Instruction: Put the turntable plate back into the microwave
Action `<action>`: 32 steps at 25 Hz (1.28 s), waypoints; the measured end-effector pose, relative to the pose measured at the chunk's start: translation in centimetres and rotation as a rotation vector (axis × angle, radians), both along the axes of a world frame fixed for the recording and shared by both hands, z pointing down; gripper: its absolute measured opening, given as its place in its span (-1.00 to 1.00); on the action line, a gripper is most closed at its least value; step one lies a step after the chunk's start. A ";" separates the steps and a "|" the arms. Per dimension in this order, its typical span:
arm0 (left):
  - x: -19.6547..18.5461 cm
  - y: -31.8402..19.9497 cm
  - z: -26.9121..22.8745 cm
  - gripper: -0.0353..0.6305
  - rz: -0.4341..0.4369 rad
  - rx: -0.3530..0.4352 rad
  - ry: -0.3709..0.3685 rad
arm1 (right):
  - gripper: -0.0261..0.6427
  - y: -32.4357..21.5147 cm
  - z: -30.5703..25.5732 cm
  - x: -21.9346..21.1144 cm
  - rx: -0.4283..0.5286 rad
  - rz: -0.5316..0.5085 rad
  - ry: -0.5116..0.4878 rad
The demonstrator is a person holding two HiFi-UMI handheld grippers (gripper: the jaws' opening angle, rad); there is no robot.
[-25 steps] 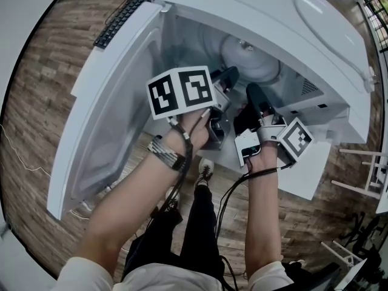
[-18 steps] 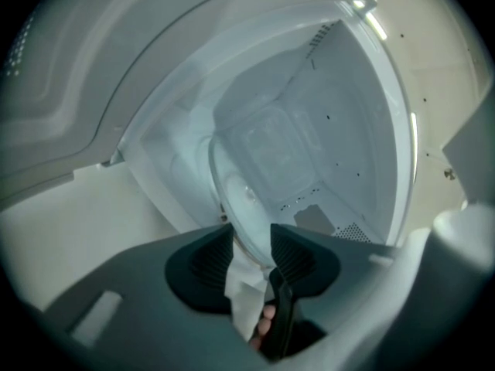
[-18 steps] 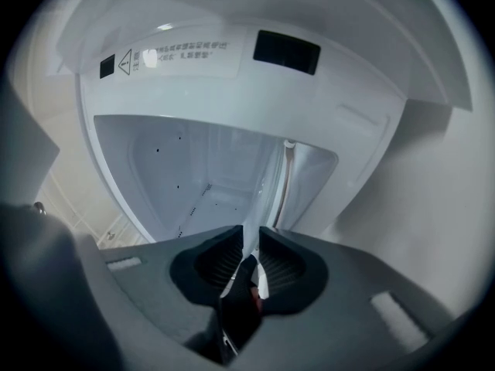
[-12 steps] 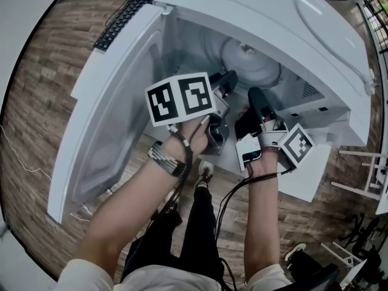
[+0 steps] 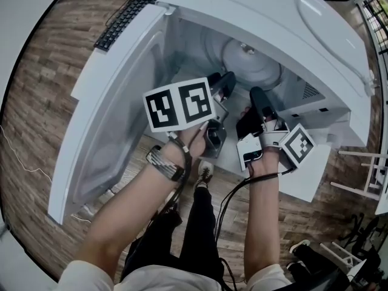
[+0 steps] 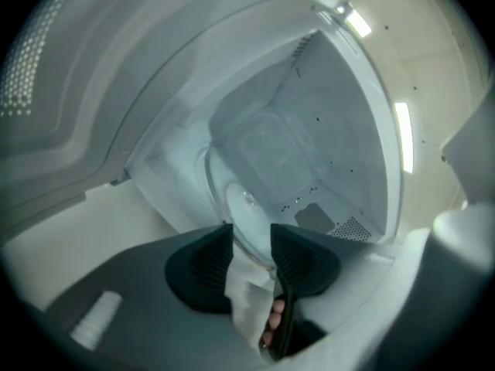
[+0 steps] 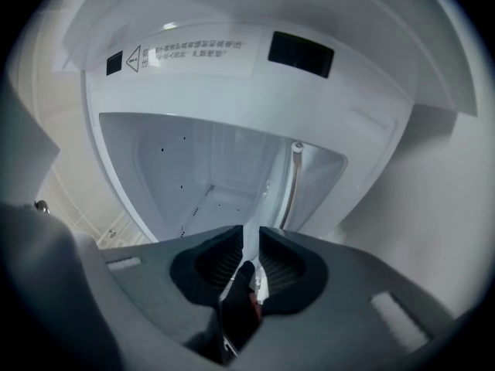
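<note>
The round glass turntable plate [image 5: 251, 62] sits low inside the open white microwave [image 5: 285, 17]. My left gripper [image 5: 223, 82] reaches into the cavity and holds the plate's near left rim. In the left gripper view the plate [image 6: 244, 203] runs down between the dark ribbed pads of my left gripper [image 6: 251, 242]. My right gripper [image 5: 256, 97] holds the near right rim. In the right gripper view the plate [image 7: 288, 184] shows edge-on as a thin pale strip, clamped in my right gripper [image 7: 251, 242].
The microwave door [image 5: 115, 114] hangs wide open to the left. A black keyboard [image 5: 124, 14] lies beyond it on the wooden floor. The person's legs and a shoe [image 5: 205, 170] are below the grippers. A white frame [image 5: 364, 168] stands at the right.
Both grippers have shifted a little with the plate in them, and the plate now sits slightly lower in the cavity. Both grips are unchanged.
</note>
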State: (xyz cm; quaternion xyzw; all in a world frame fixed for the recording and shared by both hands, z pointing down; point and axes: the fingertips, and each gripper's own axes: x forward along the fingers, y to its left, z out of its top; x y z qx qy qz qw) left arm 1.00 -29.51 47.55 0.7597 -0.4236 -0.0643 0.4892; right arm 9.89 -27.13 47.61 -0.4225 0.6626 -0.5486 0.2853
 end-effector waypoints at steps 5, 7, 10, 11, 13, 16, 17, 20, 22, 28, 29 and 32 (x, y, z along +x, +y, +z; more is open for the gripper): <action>0.2 0.2 -0.4 -0.44 0.013 0.021 -0.010 | -0.72 0.1 0.0 0.0 0.002 -0.001 0.013; 0.4 0.3 -0.7 -0.60 0.038 0.060 -0.043 | -0.72 0.1 -0.1 0.0 0.004 -0.004 0.026; 0.9 0.7 -1.0 -0.87 0.089 0.148 -0.136 | -0.80 0.3 -0.4 0.2 0.012 -0.007 0.086; 1.1 0.8 -1.0 -0.87 0.106 0.173 -0.166 | -0.84 0.4 -0.5 0.3 0.015 -0.006 0.110; 1.4 1.2 -1.1 -0.87 0.136 0.215 -0.219 | -0.91 0.6 -1.0 0.6 0.023 0.000 0.145; 1.9 1.9 -1.4 -0.87 0.187 0.267 -0.278 | -0.91 1.0 -1.8 0.9 0.044 0.001 0.181; 2.0 2.2 -1.5 -0.87 0.199 0.283 -0.295 | -0.91 1.1 -2.1 1.0 0.053 -0.003 0.195; 2.2 2.8 -2.1 -0.87 0.225 0.326 -0.340 | -0.91 1.6 -2.9 1.0 0.067 -0.019 0.227; 2.1 3.2 -2.4 -0.87 0.236 0.339 -0.353 | -0.91 2.1 -3.5 1.0 0.076 -0.025 0.244; 2.3 4.8 -3.8 -0.87 0.282 0.382 -0.363 | -0.91 4.0 -5.4 0.4 0.107 -0.039 0.314; 2.3 5.2 -4.1 -0.87 0.292 0.397 -0.375 | -0.91 4.3 -6.1 0.2 0.119 -0.040 0.323; 1.7 5.9 -5.2 -0.87 0.302 0.433 -0.400 | -0.91 4.9 -8.0 -0.2 0.158 -0.040 0.388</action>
